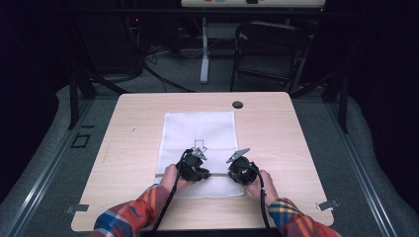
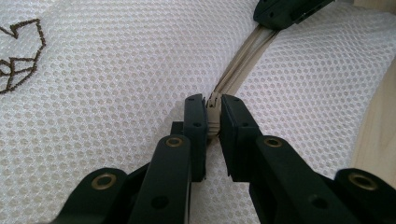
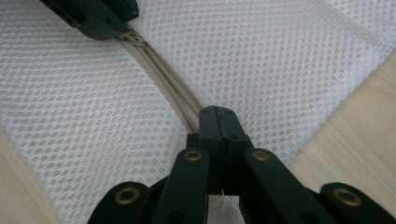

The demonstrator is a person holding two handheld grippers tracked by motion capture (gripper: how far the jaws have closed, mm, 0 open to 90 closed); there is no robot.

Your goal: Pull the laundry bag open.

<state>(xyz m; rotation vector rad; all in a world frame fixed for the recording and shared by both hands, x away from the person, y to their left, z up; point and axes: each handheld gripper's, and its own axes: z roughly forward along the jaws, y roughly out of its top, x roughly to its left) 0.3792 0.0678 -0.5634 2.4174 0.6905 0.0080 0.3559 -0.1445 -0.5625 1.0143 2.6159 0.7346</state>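
A white mesh bag [image 1: 197,131] lies flat on the wooden table [image 1: 128,143], with a beige zipper [image 1: 217,175] running across its near end. My left gripper [image 1: 200,173] is shut on the zipper's pull, and in the left gripper view the beige piece [image 2: 213,114] sits pinched between the pads of that gripper [image 2: 213,116]. My right gripper [image 1: 237,174] is shut on the zipper tape [image 3: 163,74] near the bag's right edge, its jaws [image 3: 217,116] pressed together over it. The zipper's slider [image 3: 134,39] shows just below the left gripper [image 3: 93,16] in the right gripper view.
A brown stitched logo [image 2: 21,60] marks the bag's middle [image 1: 199,146]. A dark cable hole [image 1: 237,104] sits near the table's far edge. Beyond the table stand a folding chair [image 1: 267,49] and a white post [image 1: 204,49]. Metal clips [image 1: 328,205] sit at the front corners.
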